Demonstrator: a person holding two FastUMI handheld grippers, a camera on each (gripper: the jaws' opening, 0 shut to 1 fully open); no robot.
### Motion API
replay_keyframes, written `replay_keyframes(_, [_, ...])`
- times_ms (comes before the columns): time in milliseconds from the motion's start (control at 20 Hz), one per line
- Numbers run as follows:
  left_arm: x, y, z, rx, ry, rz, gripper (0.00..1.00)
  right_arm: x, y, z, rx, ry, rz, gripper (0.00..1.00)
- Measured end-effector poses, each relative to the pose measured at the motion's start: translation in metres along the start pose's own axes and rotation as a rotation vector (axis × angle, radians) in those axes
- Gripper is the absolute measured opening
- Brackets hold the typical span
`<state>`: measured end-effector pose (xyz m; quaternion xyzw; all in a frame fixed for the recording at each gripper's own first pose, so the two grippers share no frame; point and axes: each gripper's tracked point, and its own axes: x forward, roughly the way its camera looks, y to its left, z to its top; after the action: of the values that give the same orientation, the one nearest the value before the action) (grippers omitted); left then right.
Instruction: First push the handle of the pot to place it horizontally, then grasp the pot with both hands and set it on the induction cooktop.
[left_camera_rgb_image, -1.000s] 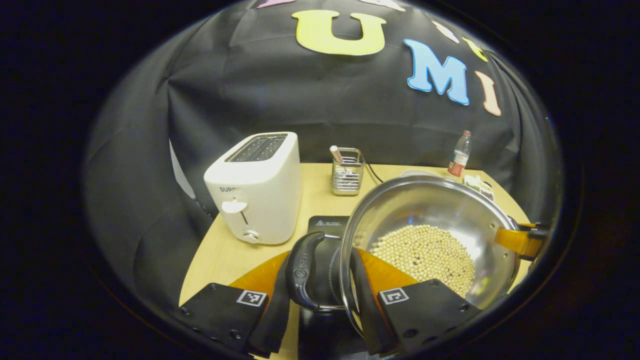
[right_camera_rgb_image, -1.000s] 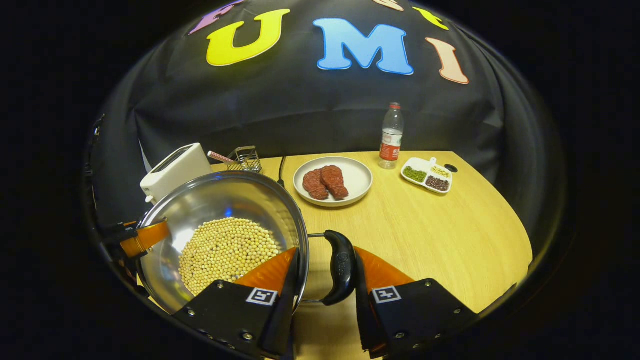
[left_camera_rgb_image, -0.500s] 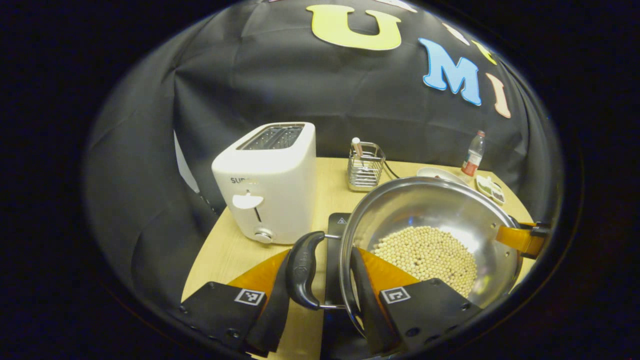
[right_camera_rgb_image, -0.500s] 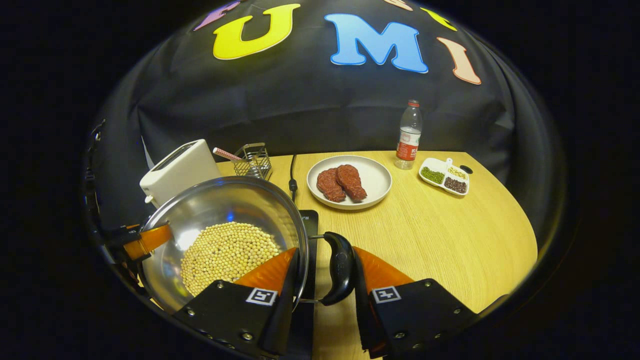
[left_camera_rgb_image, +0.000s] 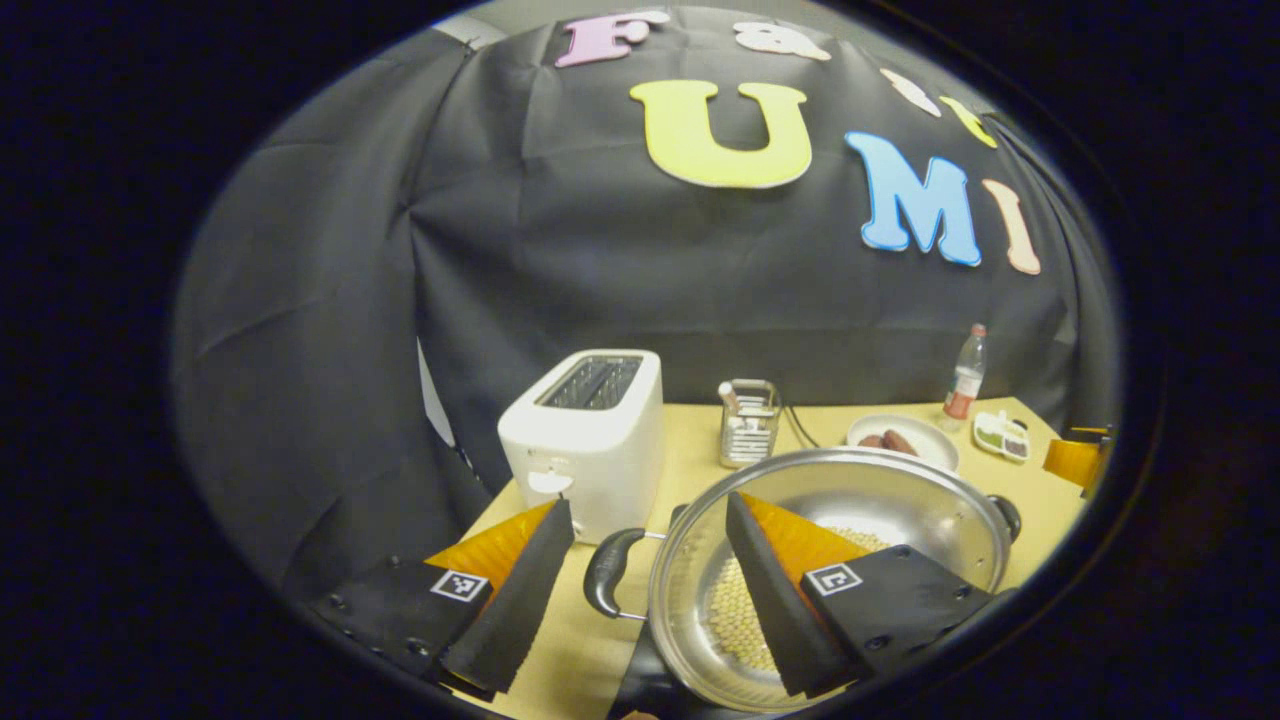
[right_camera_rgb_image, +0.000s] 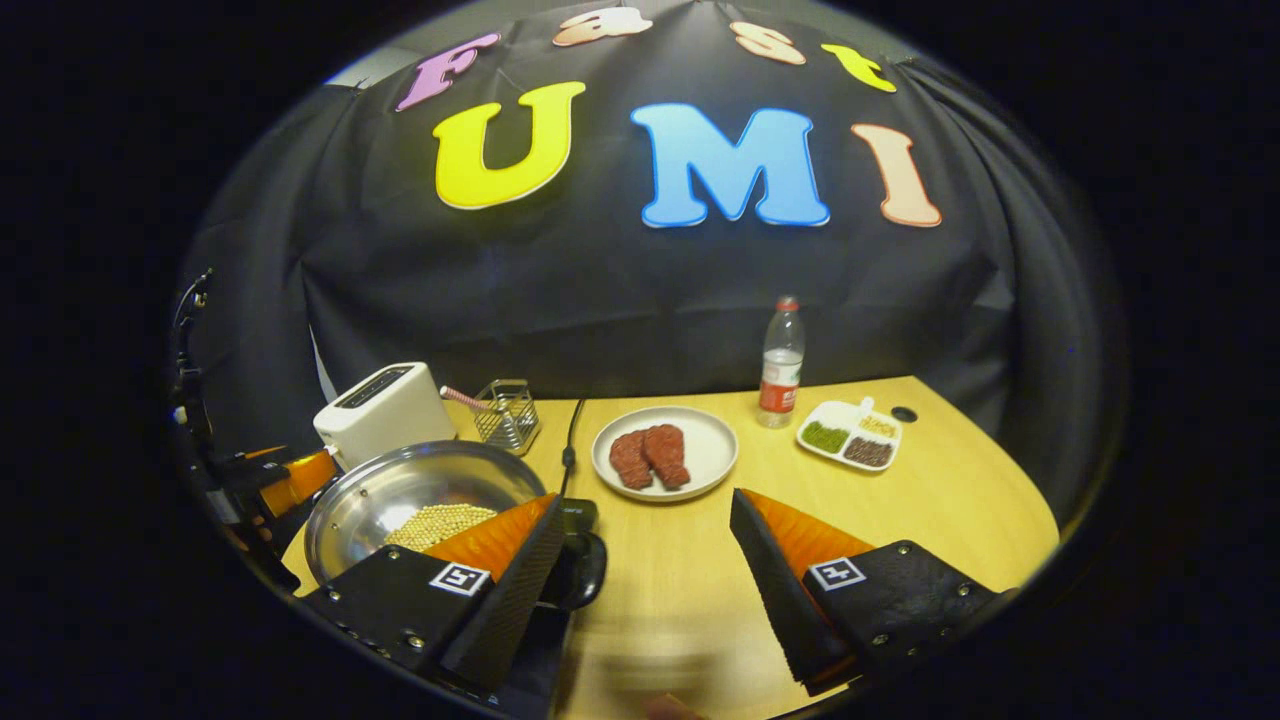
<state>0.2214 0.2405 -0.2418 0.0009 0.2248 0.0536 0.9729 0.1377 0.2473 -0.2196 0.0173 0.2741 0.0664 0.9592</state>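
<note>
A: Where is the pot (left_camera_rgb_image: 860, 500) now?

B: In the left gripper view it sits near the front edge of the table (left_camera_rgb_image: 690, 450), on the black cooktop (left_camera_rgb_image: 640, 680), of which just a dark bit shows under the pot's near side. There are pale beans (left_camera_rgb_image: 735, 610) in the bottom. The right gripper view shows the pot (right_camera_rgb_image: 400, 490) by the table's left edge.

A: And the handles?

B: One black handle (left_camera_rgb_image: 605, 570) sticks out sideways toward the toaster (left_camera_rgb_image: 590, 430). In the right gripper view the other handle (right_camera_rgb_image: 585, 570) lies level, just beside the inner finger of the right gripper (right_camera_rgb_image: 640, 580).

A: Are the tongs holding anything?

B: No. The left gripper (left_camera_rgb_image: 650, 580) is spread wide, with one finger outside the handle and the other over the bowl of the pot; neither presses on it. The right gripper is also spread wide, with bare table between its fingers.

A: What else is on the table?

B: Toward the back edge: a wire rack (right_camera_rgb_image: 505, 410), a plate of meat (right_camera_rgb_image: 665, 452), a bottle (right_camera_rgb_image: 780, 365) and a small divided dish (right_camera_rgb_image: 850, 435).
</note>
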Motion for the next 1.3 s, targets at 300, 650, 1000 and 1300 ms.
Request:
replay_keyframes(300, [-0.092,-0.062,0.066,-0.025,-0.167,-0.02,0.99,-0.075,-0.08,0.041,-0.006,-0.118,-0.025,1.0])
replay_keyframes(650, [-0.207,-0.142,0.085,0.035,-0.266,-0.047,0.94,-0.17,-0.156,0.059,-0.07,-0.232,-0.032,0.99])
replay_keyframes(1000, [-0.318,-0.21,0.092,0.055,-0.342,-0.074,0.97,-0.257,-0.204,0.067,-0.078,-0.298,0.024,1.0])
replay_keyframes(1300, [-0.375,-0.229,0.106,0.042,-0.398,-0.101,0.92,-0.3,-0.217,0.079,-0.086,-0.368,0.006,1.0])
